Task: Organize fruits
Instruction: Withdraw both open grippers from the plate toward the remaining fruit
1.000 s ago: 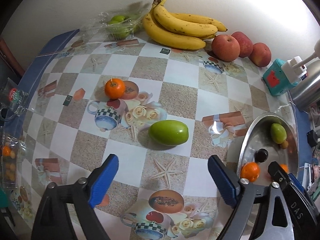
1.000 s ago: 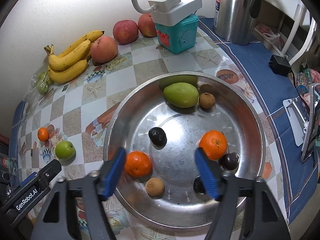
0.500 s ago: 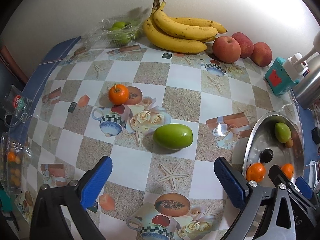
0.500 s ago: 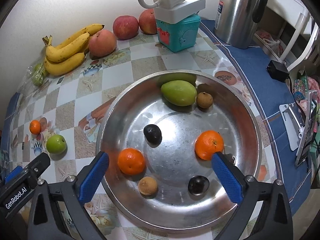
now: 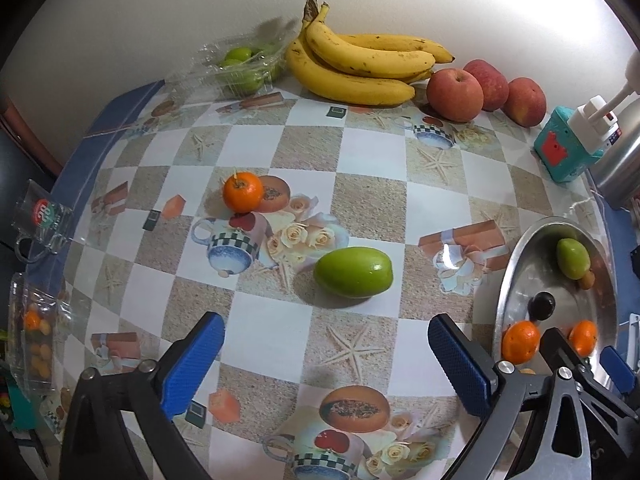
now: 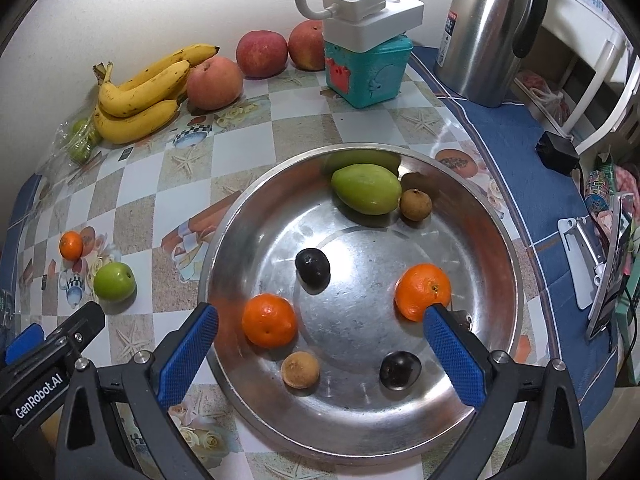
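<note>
Over the table, my left gripper point(image 5: 324, 324) is open and empty, a short way in front of a green fruit point(image 5: 353, 272). A tangerine point(image 5: 243, 192) lies farther back left. My right gripper point(image 6: 320, 314) hangs open above a steel bowl point(image 6: 516, 272), touching nothing. The bowl holds a green fruit point(image 6: 366, 188), two tangerines point(image 6: 269, 320) point(image 6: 423, 290), dark plums point(image 6: 313, 267) point(image 6: 400, 369) and brown longans point(image 6: 416, 204) point(image 6: 300, 369). By the wall lie bananas point(image 5: 360, 68), three apples point(image 5: 454, 94) and bagged green fruits point(image 5: 244, 66).
A teal box point(image 6: 368, 68) carrying a white power strip point(image 6: 372, 12) and a steel jug point(image 6: 488, 32) stand behind the bowl. A black adapter point(image 6: 558, 156) and a phone stand point(image 6: 580, 248) sit on the blue cloth to the right. Plastic packets point(image 5: 38, 344) hang at the table's left edge.
Both grippers' jaws have spread wider than a second ago, with nothing between them. Neither hand has shifted noticeably, and the fruits lie where they were.
</note>
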Demonstrator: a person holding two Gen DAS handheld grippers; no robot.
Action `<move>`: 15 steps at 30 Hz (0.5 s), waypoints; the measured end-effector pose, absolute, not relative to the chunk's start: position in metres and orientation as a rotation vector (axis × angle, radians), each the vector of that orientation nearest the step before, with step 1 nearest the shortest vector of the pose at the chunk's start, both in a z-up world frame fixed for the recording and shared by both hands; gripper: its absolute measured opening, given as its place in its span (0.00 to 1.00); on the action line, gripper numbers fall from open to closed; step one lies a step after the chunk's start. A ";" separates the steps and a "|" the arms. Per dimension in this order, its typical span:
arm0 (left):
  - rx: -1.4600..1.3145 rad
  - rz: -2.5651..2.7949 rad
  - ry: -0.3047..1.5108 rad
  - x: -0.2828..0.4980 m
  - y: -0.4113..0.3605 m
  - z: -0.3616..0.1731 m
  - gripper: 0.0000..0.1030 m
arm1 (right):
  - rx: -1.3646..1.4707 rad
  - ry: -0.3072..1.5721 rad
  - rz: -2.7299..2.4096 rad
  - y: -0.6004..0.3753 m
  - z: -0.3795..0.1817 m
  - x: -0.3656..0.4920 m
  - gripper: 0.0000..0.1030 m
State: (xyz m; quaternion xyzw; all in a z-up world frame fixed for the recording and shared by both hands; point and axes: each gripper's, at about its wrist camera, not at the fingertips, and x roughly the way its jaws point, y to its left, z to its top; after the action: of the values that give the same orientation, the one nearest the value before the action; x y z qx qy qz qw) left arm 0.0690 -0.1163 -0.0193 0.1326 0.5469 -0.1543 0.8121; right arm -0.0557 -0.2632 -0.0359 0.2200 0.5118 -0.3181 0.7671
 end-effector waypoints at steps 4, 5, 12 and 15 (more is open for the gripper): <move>0.321 -0.302 1.133 0.073 -0.112 -0.016 1.00 | 0.493 1.098 -0.667 -0.259 -0.034 -0.053 0.99; 0.330 -0.289 1.122 0.075 -0.110 -0.015 1.00 | 0.492 1.096 -0.660 -0.257 -0.033 -0.051 0.99; 0.318 -0.238 1.112 0.091 -0.090 -0.013 1.00 | 0.462 1.098 -0.611 -0.240 -0.033 -0.037 0.99; 0.303 -0.232 1.124 0.096 -0.083 -0.015 1.00 | 0.440 1.099 -0.592 -0.232 -0.033 -0.031 0.99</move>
State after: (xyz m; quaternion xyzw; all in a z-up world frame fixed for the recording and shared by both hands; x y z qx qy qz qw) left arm 0.0964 -0.0827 -0.0146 0.1427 0.5295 -0.1092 0.8291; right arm -0.0311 -0.2324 -0.0325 0.2044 0.5102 -0.2750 0.7889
